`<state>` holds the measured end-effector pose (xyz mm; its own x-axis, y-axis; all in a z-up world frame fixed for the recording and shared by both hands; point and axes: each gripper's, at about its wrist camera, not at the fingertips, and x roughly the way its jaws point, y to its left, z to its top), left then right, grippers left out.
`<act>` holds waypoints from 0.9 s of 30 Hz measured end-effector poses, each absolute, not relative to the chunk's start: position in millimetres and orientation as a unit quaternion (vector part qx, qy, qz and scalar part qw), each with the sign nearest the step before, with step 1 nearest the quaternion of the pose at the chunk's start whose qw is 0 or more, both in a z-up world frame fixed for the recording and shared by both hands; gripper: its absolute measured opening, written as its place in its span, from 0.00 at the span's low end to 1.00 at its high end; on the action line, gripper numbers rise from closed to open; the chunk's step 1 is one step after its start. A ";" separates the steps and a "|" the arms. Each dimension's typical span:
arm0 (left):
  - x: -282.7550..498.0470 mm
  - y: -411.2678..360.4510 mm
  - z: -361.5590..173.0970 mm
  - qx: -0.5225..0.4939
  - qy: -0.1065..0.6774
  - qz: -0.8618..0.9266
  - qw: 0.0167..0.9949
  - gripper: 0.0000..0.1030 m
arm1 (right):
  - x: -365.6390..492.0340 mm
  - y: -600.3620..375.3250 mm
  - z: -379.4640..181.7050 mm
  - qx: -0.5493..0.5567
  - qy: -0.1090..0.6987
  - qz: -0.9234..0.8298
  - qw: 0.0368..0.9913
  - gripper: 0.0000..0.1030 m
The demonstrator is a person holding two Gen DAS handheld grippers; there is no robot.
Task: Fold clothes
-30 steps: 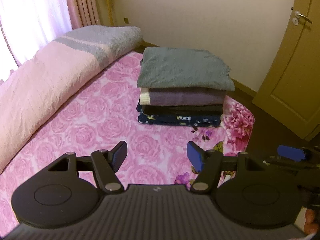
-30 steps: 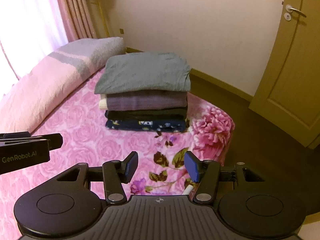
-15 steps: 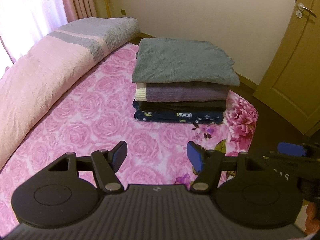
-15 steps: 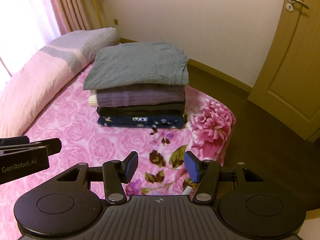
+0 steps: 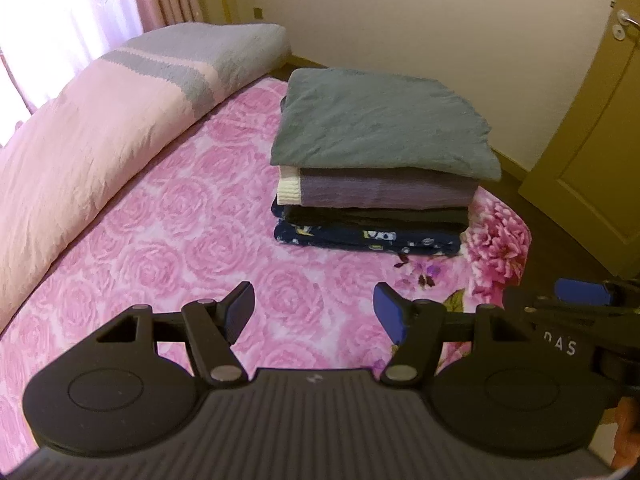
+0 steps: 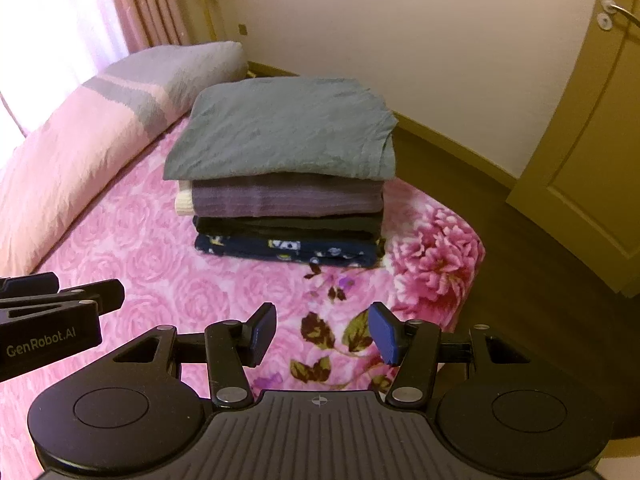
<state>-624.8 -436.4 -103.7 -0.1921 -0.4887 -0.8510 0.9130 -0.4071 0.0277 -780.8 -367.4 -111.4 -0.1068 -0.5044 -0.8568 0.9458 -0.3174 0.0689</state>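
Note:
A stack of folded clothes stands on the pink rose-patterned bed cover (image 5: pixel 180 240). On top lies a grey-green garment (image 5: pixel 380 120), under it a purple one (image 5: pixel 384 194), then a black one and a navy patterned one (image 5: pixel 360 238). The same stack shows in the right wrist view, with the grey-green garment (image 6: pixel 284 132) on top. My left gripper (image 5: pixel 314 312) is open and empty, short of the stack. My right gripper (image 6: pixel 322 334) is open and empty, also short of the stack. Each gripper shows at the edge of the other's view.
A rolled pink and grey quilt (image 5: pixel 100 128) lies along the left side of the bed. The bed's corner with a large flower print (image 6: pixel 436 264) ends at dark floor. A wooden door (image 6: pixel 592 160) stands at the right, a cream wall behind.
Both grippers have moved closer to the stack, which now looks larger in both views. Both stay open and empty.

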 end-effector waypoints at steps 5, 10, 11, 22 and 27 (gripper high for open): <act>-630.2 -443.3 -109.5 0.419 0.261 -0.725 0.481 0.61 | -784.5 -377.4 -117.4 0.423 0.275 -0.687 0.524 0.53; -637.7 -452.0 -113.7 0.422 0.262 -0.721 0.483 0.61 | -790.8 -388.0 -122.4 0.426 0.281 -0.681 0.526 0.53; -639.1 -453.8 -114.4 0.423 0.262 -0.720 0.484 0.61 | -792.3 -390.0 -123.2 0.427 0.281 -0.680 0.526 0.53; -660.8 -467.5 -121.4 0.426 0.272 -0.708 0.493 0.61 | -813.4 -408.9 -129.8 0.432 0.293 -0.665 0.534 0.53; -668.9 -469.4 -123.6 0.427 0.276 -0.701 0.500 0.61 | -823.3 -414.7 -131.7 0.432 0.297 -0.659 0.539 0.53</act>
<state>-668.9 -469.4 -123.6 -0.1359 -0.4652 -0.8747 0.9364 -0.3486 0.0399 -823.3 -414.7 -131.7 -0.0442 -0.4532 -0.8903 0.9676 -0.2412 0.0748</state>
